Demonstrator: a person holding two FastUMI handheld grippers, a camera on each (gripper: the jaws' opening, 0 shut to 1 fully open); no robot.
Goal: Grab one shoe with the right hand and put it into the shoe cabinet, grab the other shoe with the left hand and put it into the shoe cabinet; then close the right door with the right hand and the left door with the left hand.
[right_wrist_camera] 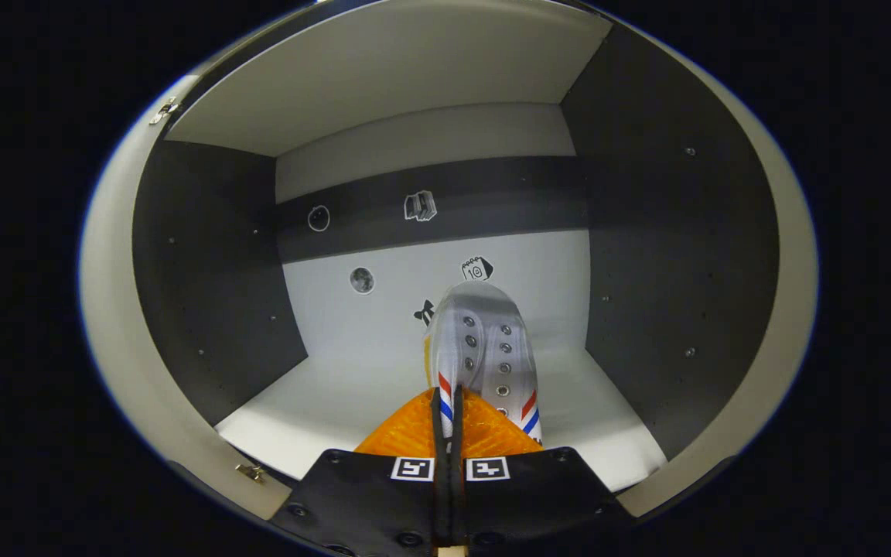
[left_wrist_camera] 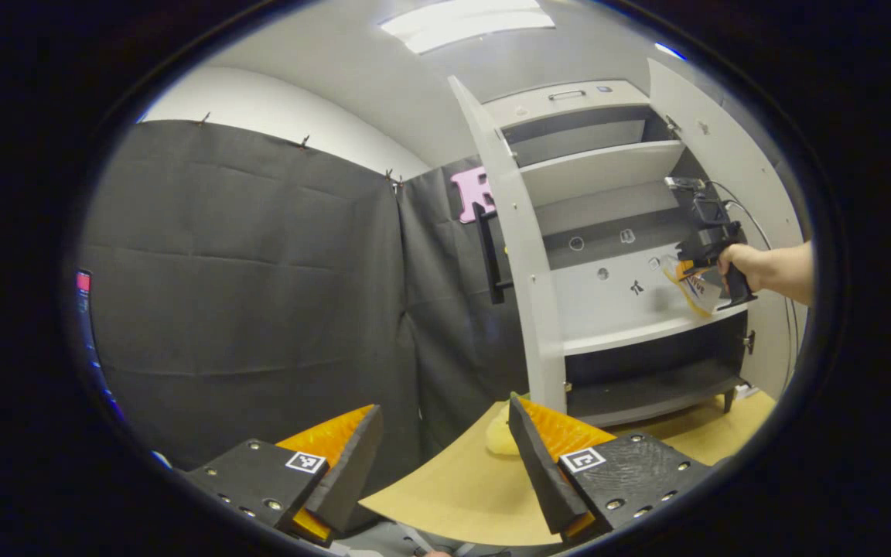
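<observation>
In the cabinet (right_wrist_camera: 206, 371): right gripper (right_wrist_camera: 449, 410) pinches the shoe (right_wrist_camera: 484, 340) by its edge, toe toward the back wall, low over the shelf (right_wrist_camera: 322, 402) for setting down.
Left gripper (left_wrist_camera: 445, 449): jaws wide, empty, waiting above the table (left_wrist_camera: 453, 487).
Doors: left door (left_wrist_camera: 519, 255) open.

left gripper view: off cabinet (left_wrist_camera: 616, 255), oblique | right gripper view: inside its shelf (right_wrist_camera: 353, 394), close
</observation>
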